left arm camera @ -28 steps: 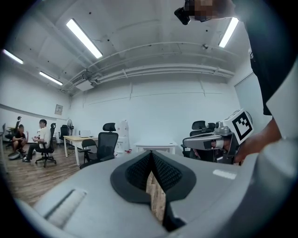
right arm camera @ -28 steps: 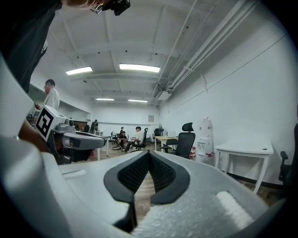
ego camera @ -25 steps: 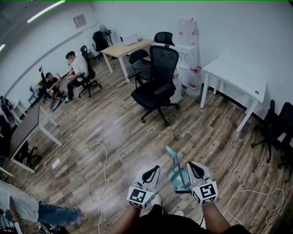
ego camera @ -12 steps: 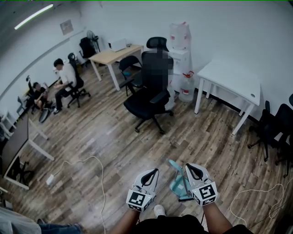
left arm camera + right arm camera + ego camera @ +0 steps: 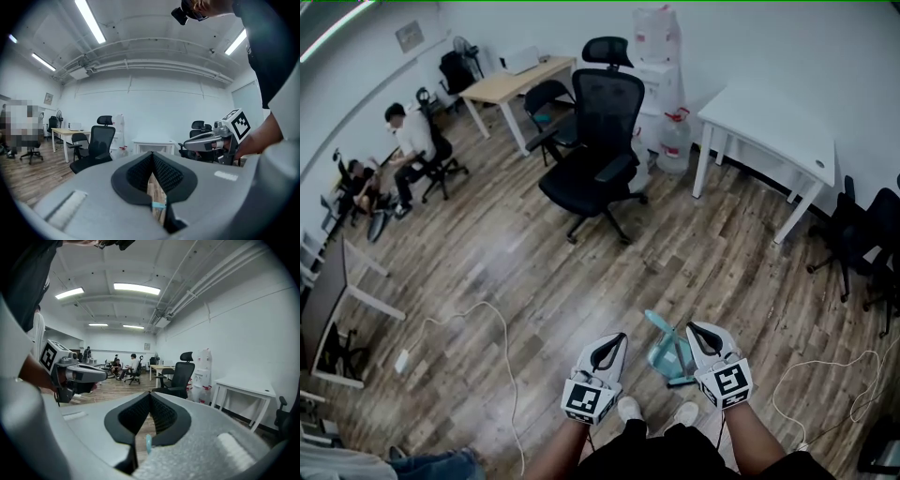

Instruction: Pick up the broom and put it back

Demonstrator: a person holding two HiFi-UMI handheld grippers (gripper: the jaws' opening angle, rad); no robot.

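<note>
A teal broom-and-dustpan set [image 5: 667, 352] stands on the wood floor just in front of the person's feet, its handle leaning up to the left. It lies between the two grippers, closer to the right one. My left gripper [image 5: 617, 339] is held level to its left, jaws shut and empty. My right gripper [image 5: 696, 330] hovers just right of the set, also shut with nothing in it. In the left gripper view the jaws [image 5: 152, 154] meet at their tips, and a teal sliver [image 5: 158, 205] shows below. The right gripper view shows the same closed jaws [image 5: 150, 393].
A black office chair [image 5: 591, 141] stands ahead, with a white table [image 5: 769, 117] and water jugs [image 5: 661, 56] behind it by the wall. White cables [image 5: 502, 328] [image 5: 825, 375] lie on the floor at both sides. Black chairs [image 5: 862, 244] stand at right. Seated people [image 5: 412, 141] are far left.
The whole room has slid up and left in the head view, and the person's feet now show. Both grippers have kept their place beside the teal set, still shut.
</note>
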